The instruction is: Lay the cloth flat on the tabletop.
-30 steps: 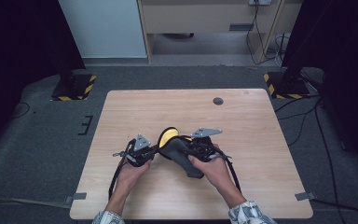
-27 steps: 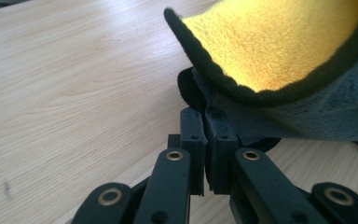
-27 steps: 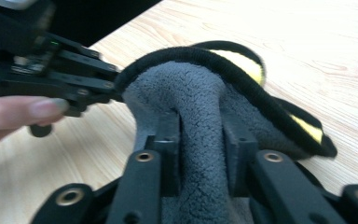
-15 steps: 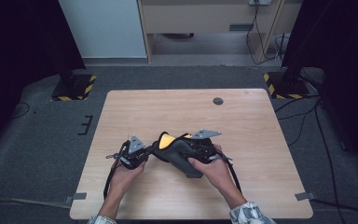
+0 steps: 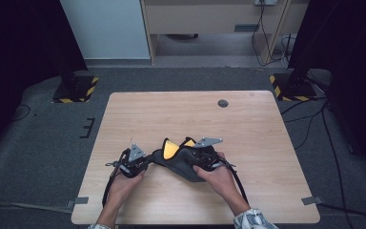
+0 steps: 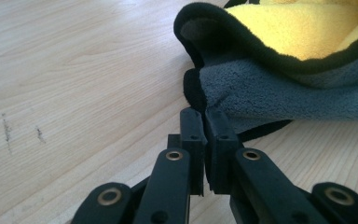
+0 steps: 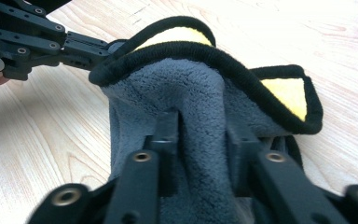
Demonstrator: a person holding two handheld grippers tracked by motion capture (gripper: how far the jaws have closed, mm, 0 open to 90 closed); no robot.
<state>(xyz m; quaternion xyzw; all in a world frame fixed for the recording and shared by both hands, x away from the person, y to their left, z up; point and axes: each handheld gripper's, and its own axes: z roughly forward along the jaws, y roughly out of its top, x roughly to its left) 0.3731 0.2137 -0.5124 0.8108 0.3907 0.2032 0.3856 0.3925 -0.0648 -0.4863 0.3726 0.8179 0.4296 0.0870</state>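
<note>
Left hand-held gripper [image 6: 205, 116] clamps the grey-and-yellow fleece cloth's [image 5: 183, 157] nine-o'clock edge, right hand-held gripper [image 7: 200, 135], jaws just closing, pinches its fold on the bench [image 5: 248, 124].

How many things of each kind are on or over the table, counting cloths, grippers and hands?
Cloth, grey with yellow inside: 1
Grippers: 2, the left gripper and the right gripper
Hands: 2, the left hand and the right hand
Total: 5
</note>
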